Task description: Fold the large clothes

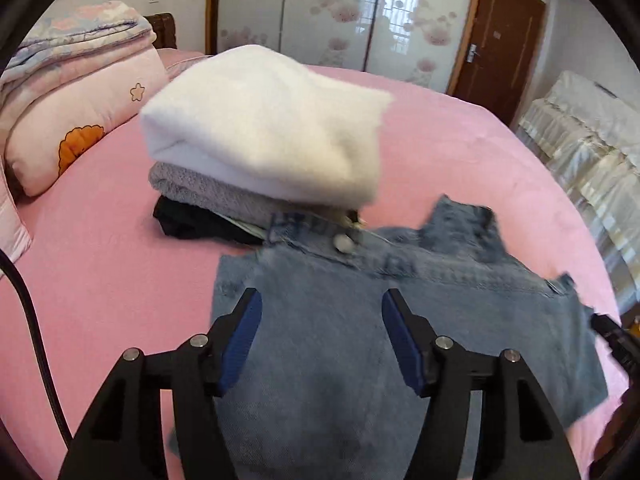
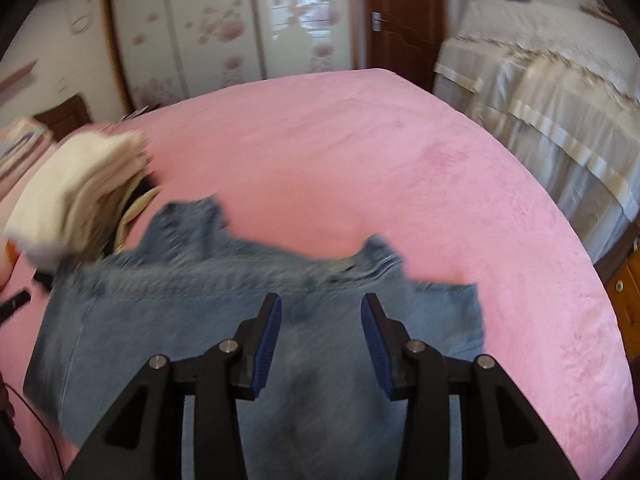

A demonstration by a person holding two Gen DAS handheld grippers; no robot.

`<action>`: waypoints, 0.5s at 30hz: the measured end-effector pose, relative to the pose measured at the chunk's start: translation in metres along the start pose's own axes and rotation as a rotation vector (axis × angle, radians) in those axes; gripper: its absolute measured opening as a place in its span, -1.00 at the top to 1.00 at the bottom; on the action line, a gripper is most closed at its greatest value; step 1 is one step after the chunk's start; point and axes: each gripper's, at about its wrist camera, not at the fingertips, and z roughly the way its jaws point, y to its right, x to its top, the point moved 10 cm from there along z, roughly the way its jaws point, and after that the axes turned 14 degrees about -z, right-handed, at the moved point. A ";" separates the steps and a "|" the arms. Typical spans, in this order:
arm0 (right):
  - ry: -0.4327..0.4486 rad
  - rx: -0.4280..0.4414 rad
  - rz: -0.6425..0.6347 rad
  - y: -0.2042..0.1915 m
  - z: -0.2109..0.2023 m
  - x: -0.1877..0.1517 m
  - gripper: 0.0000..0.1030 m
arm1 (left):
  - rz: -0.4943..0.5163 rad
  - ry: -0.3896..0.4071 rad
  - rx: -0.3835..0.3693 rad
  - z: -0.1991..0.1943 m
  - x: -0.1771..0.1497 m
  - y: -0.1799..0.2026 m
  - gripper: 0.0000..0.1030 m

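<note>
No brand or writing reads on anything here. One pair of blue denim jeans (image 1: 340, 340) lies on the pink bed (image 1: 120, 264), spread under and ahead of both my tongs. My left tongs (image 1: 322, 304) stand wide, holding nothing; my right tongs (image 2: 321, 308) also gape, empty, over the denim. Ahead and left of the left tongs sits one stack of three folded pieces: white (image 1: 264, 124), grey (image 1: 208, 192), black (image 1: 192, 220).
</note>
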 end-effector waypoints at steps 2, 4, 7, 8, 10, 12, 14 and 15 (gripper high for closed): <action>0.010 0.064 -0.028 -0.042 -0.014 -0.011 0.19 | 0.010 -0.012 0.003 -0.011 -0.021 0.004 -0.19; 0.015 0.147 -0.042 -0.088 -0.023 -0.026 0.19 | 0.029 -0.030 0.008 -0.014 -0.050 0.008 -0.19; 0.011 0.192 -0.081 -0.132 -0.023 -0.047 0.19 | 0.017 -0.023 0.049 -0.015 -0.086 0.002 -0.19; -0.005 0.182 -0.112 -0.143 -0.018 -0.058 0.19 | 0.019 -0.014 0.073 -0.013 -0.092 -0.003 -0.19; -0.028 0.163 -0.135 -0.149 -0.009 -0.074 0.19 | 0.018 0.005 0.127 -0.008 -0.099 -0.017 -0.19; -0.051 0.143 -0.129 -0.134 -0.001 -0.092 0.20 | 0.008 0.005 0.198 0.003 -0.102 -0.042 -0.19; -0.053 0.105 -0.092 -0.104 0.003 -0.102 0.21 | -0.021 -0.023 0.226 0.013 -0.105 -0.066 -0.18; -0.054 0.078 -0.070 -0.083 0.003 -0.107 0.23 | -0.043 -0.037 0.188 0.017 -0.106 -0.074 -0.16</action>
